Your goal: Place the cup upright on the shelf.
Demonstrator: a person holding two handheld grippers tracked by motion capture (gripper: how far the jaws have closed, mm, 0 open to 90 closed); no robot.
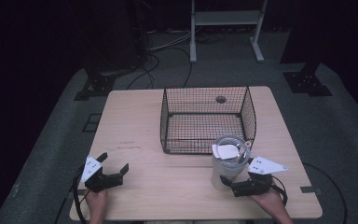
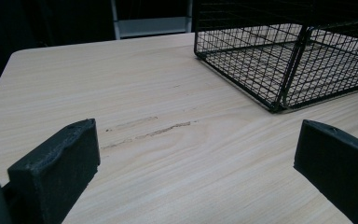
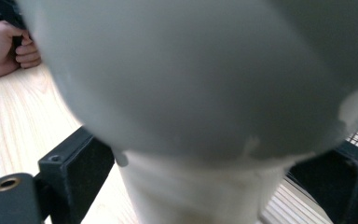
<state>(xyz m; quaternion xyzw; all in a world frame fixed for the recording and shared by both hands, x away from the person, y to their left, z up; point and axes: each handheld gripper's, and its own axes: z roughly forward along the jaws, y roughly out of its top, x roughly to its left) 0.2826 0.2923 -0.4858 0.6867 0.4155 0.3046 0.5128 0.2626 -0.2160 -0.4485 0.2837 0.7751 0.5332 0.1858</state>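
Presently we log a tall white cylindrical container (image 1: 228,165) near the table's (image 1: 135,126) front right edge, clasped low by our right gripper (image 1: 242,185). Likely light, smooth, tippable; take it mid-body. Left gripper (image 1: 114,171) wide, empty, beside the black wire basket (image 1: 207,119).

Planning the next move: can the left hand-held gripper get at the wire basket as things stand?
Probably yes: the left hand-held gripper is open and holds nothing, with bare table between it and the wire basket.

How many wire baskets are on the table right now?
1. The black wire basket sits on the far half of the table, ahead of the white container that the right gripper has its jaws around. Nothing suggests another is hidden.
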